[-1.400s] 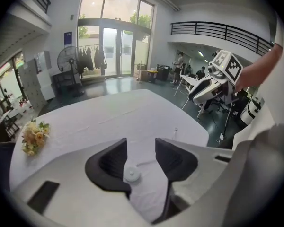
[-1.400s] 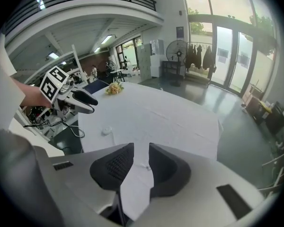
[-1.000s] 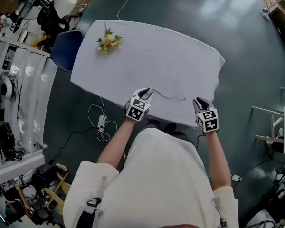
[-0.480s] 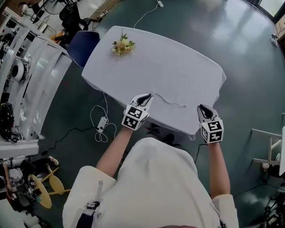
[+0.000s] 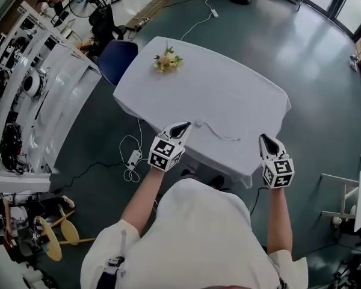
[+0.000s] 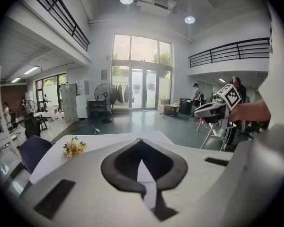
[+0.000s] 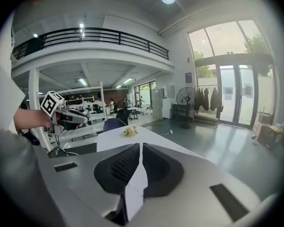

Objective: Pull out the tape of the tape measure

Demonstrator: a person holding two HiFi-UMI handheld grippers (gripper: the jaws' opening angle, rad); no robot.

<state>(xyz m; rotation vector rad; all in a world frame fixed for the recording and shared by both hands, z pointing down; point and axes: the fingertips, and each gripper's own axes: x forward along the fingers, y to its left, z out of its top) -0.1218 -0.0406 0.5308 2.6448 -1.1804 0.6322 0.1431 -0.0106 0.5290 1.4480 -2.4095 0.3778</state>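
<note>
Open grey-green floor (image 5: 301, 53) surrounds the far and right sides of a table (image 5: 228, 95) draped in a white cloth. White shelving (image 5: 42, 101) crowds the left side, and a blue chair (image 5: 117, 59) sits against the table's far-left corner. A power strip (image 5: 134, 158) with looped cable lies on the floor off the near-left edge.

A person in a white top (image 5: 204, 233) stands at the near edge, arms well apart. The left gripper (image 5: 186, 124) is held over the near-left part of the cloth and the right gripper (image 5: 264, 137) by the near-right corner. Both sets of jaws have just closed and are pressed together with nothing between them.

A small bouquet (image 5: 168, 61) lies near the far-left corner, leaving the cloth's middle bare.

A thin pale line (image 5: 218, 132) with a small knob at its left end lies on the cloth close to the near edge, between the grippers and touching neither. It is too small to tell whether it is the tape measure.
</note>
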